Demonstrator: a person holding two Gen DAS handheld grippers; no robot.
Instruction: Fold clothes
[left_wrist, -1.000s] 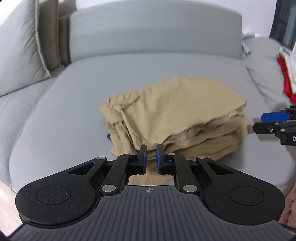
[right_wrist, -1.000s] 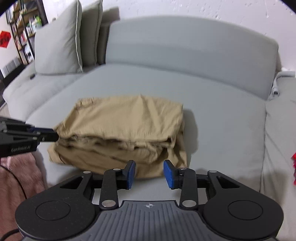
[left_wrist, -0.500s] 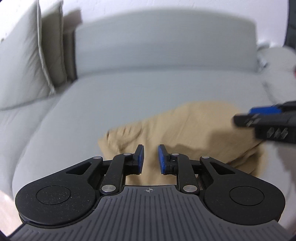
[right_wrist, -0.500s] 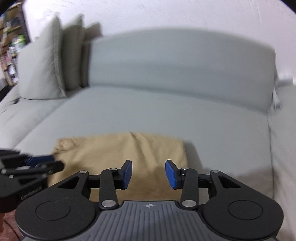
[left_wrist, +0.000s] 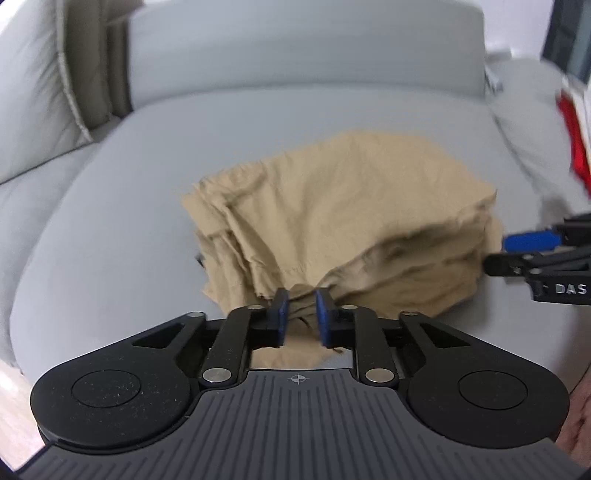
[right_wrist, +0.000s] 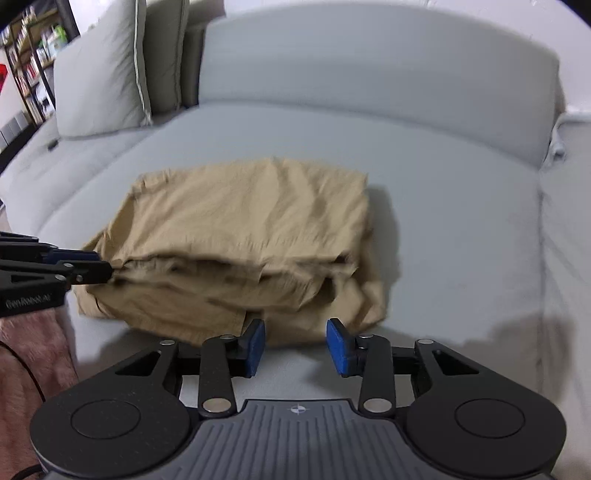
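Note:
A tan garment (left_wrist: 332, 221), folded into a thick stack, lies on the grey sofa seat (left_wrist: 122, 206). My left gripper (left_wrist: 301, 317) sits at the stack's near corner. Its jaws are opening, and a loose cloth edge lies in the gap with no pad pressing on it. In the right wrist view the left gripper (right_wrist: 101, 270) touches the left side of the garment (right_wrist: 251, 221). My right gripper (right_wrist: 297, 345) stands open just short of the stack's near edge. Its jaws are closing slightly with nothing between them. It also shows as the right gripper (left_wrist: 498, 254) beside the stack's right side.
Grey cushions (right_wrist: 103, 74) lean at the sofa's back left. Something red (left_wrist: 574, 125) lies on the seat to the right. A pink fluffy fabric (right_wrist: 29, 354) hangs at the near left, and a bookshelf (right_wrist: 26, 62) stands beyond.
Both grippers swung up over the folded garment and came back down to its near edge. The left jaws have widened. The stack has kept its folded shape.

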